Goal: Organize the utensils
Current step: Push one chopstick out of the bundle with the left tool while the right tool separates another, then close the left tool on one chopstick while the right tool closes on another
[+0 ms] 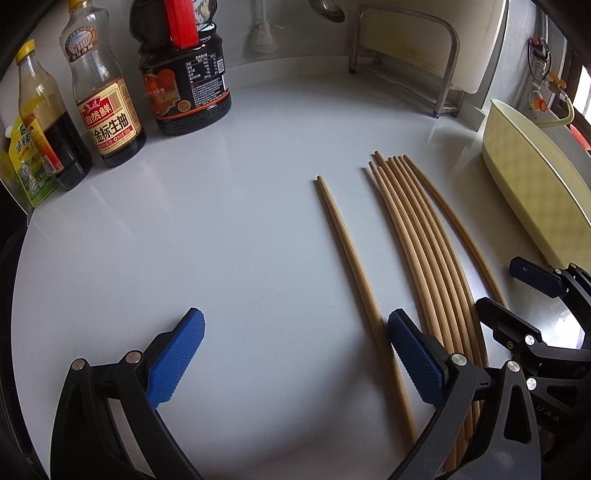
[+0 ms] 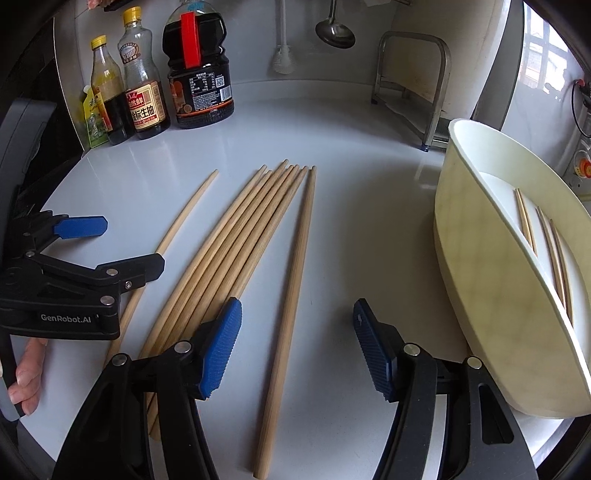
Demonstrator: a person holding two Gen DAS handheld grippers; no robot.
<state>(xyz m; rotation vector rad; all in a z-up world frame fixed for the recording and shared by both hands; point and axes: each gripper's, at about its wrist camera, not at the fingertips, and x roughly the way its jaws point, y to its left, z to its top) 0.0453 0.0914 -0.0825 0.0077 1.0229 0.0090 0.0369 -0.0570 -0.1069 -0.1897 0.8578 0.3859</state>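
Wooden chopsticks lie on the white counter (image 1: 229, 229). A bundle of several (image 2: 229, 251) lies side by side, with one loose chopstick (image 2: 184, 218) to its left and another single chopstick (image 2: 291, 295) to its right. My right gripper (image 2: 295, 314) is open and straddles that right-hand chopstick without touching it. My left gripper (image 1: 295, 332) is open too; the left loose chopstick (image 1: 351, 266) runs just inside its right finger (image 1: 413, 350). A cream tray (image 2: 480, 258) at the right holds several chopsticks (image 2: 554, 251). Each gripper shows in the other's view: right gripper (image 1: 496, 284), left gripper (image 2: 131, 243).
Soy sauce bottles (image 2: 144, 85) and a large dark jug (image 2: 199, 74) stand at the back left. A metal rack (image 2: 417, 81) and a hanging ladle (image 2: 334, 33) are at the back. A person's hand (image 2: 26, 373) holds the left gripper's handle.
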